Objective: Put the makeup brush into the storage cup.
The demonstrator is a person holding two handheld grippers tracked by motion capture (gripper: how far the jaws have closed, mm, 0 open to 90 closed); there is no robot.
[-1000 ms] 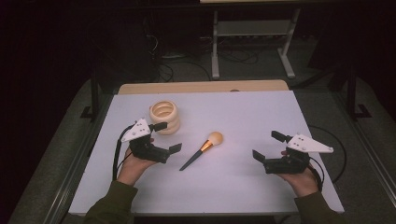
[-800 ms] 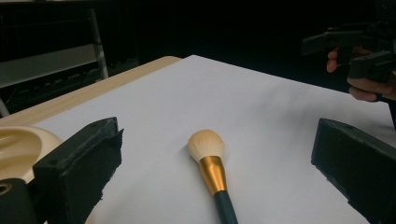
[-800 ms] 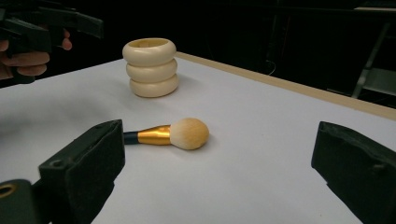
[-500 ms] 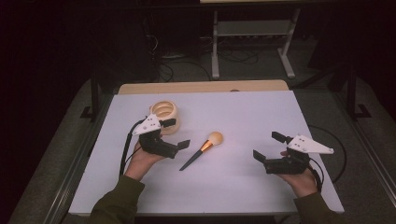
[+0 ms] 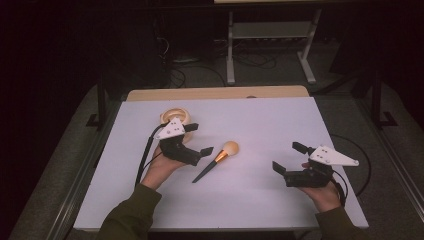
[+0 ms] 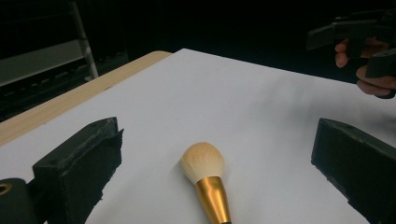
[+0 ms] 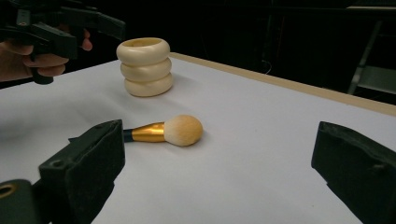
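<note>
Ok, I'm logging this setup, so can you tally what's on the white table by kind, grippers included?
Makeup brush: 1
Cream ribbed holder: 1
Handheld grippers: 2, the left gripper and the right gripper, both with jaws apart
Total: 4

Brush (image 5: pixel 216 159): lies on table (image 5: pixel 280 120), mid-table.
Ringed holder (image 7: pixel 144 67): stands behind-left of brush, apart.
Left gripper (image 5: pixel 198 139): just left of brush.
Right gripper (image 5: pixel 289 157): well right of brush.
</note>
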